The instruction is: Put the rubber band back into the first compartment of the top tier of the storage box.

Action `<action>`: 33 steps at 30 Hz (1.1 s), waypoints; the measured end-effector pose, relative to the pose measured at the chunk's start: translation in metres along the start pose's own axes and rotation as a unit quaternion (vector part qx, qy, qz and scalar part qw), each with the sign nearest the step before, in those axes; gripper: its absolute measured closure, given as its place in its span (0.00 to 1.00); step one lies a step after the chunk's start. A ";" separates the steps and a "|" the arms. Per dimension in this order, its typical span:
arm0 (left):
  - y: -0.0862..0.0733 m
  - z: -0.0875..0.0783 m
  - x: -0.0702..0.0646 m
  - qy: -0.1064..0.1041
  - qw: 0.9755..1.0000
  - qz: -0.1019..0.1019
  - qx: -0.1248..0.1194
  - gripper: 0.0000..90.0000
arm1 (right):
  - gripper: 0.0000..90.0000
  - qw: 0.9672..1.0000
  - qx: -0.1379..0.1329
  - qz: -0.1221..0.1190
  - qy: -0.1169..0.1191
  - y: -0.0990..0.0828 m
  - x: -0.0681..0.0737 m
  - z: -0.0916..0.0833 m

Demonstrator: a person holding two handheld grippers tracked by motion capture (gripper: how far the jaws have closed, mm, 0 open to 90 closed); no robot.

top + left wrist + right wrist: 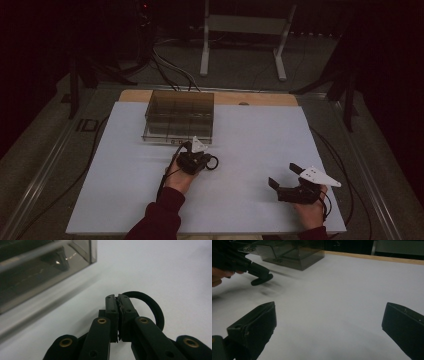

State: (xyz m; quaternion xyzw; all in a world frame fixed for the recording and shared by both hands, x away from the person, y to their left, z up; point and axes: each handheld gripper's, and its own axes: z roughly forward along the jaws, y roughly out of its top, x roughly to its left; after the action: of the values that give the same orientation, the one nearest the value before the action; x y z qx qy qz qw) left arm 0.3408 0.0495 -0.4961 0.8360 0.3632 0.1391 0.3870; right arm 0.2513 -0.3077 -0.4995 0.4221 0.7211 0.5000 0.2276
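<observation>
The black ring [150,307] is pinched in the left claw [117,298], whose jaws are clamped on its edge, just above the white tabletop [250,145] near the smoky clear box [179,116]. The right claw [284,176] hovers well apart from it, jaws spread wide and holding nothing.

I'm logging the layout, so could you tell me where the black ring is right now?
The black ring is pinched in the shut left gripper, mid-table just in front of the smoky clear organiser box.

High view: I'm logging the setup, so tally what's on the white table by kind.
Clear smoky compartment box: 1
Black ring, pinched in the left gripper: 1
Handheld grippers, counting the right gripper: 2
Total: 4
</observation>
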 end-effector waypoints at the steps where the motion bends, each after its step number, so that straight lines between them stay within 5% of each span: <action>1: 0.001 -0.002 0.001 0.001 1.000 0.000 -0.001 0.99 | 0.00 1.000 0.000 0.000 0.000 0.000 0.000 0.000; 33: 0.005 -0.039 0.025 0.033 0.999 -0.013 -0.015 0.99 | 0.00 1.000 0.002 0.002 0.000 0.000 0.000 0.000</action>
State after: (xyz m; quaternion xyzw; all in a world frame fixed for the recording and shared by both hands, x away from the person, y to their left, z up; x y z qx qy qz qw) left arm 0.3411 0.0868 -0.4680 0.8204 0.3841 0.1672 0.3890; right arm 0.2511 -0.3073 -0.4998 0.4241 0.7214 0.4989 0.2256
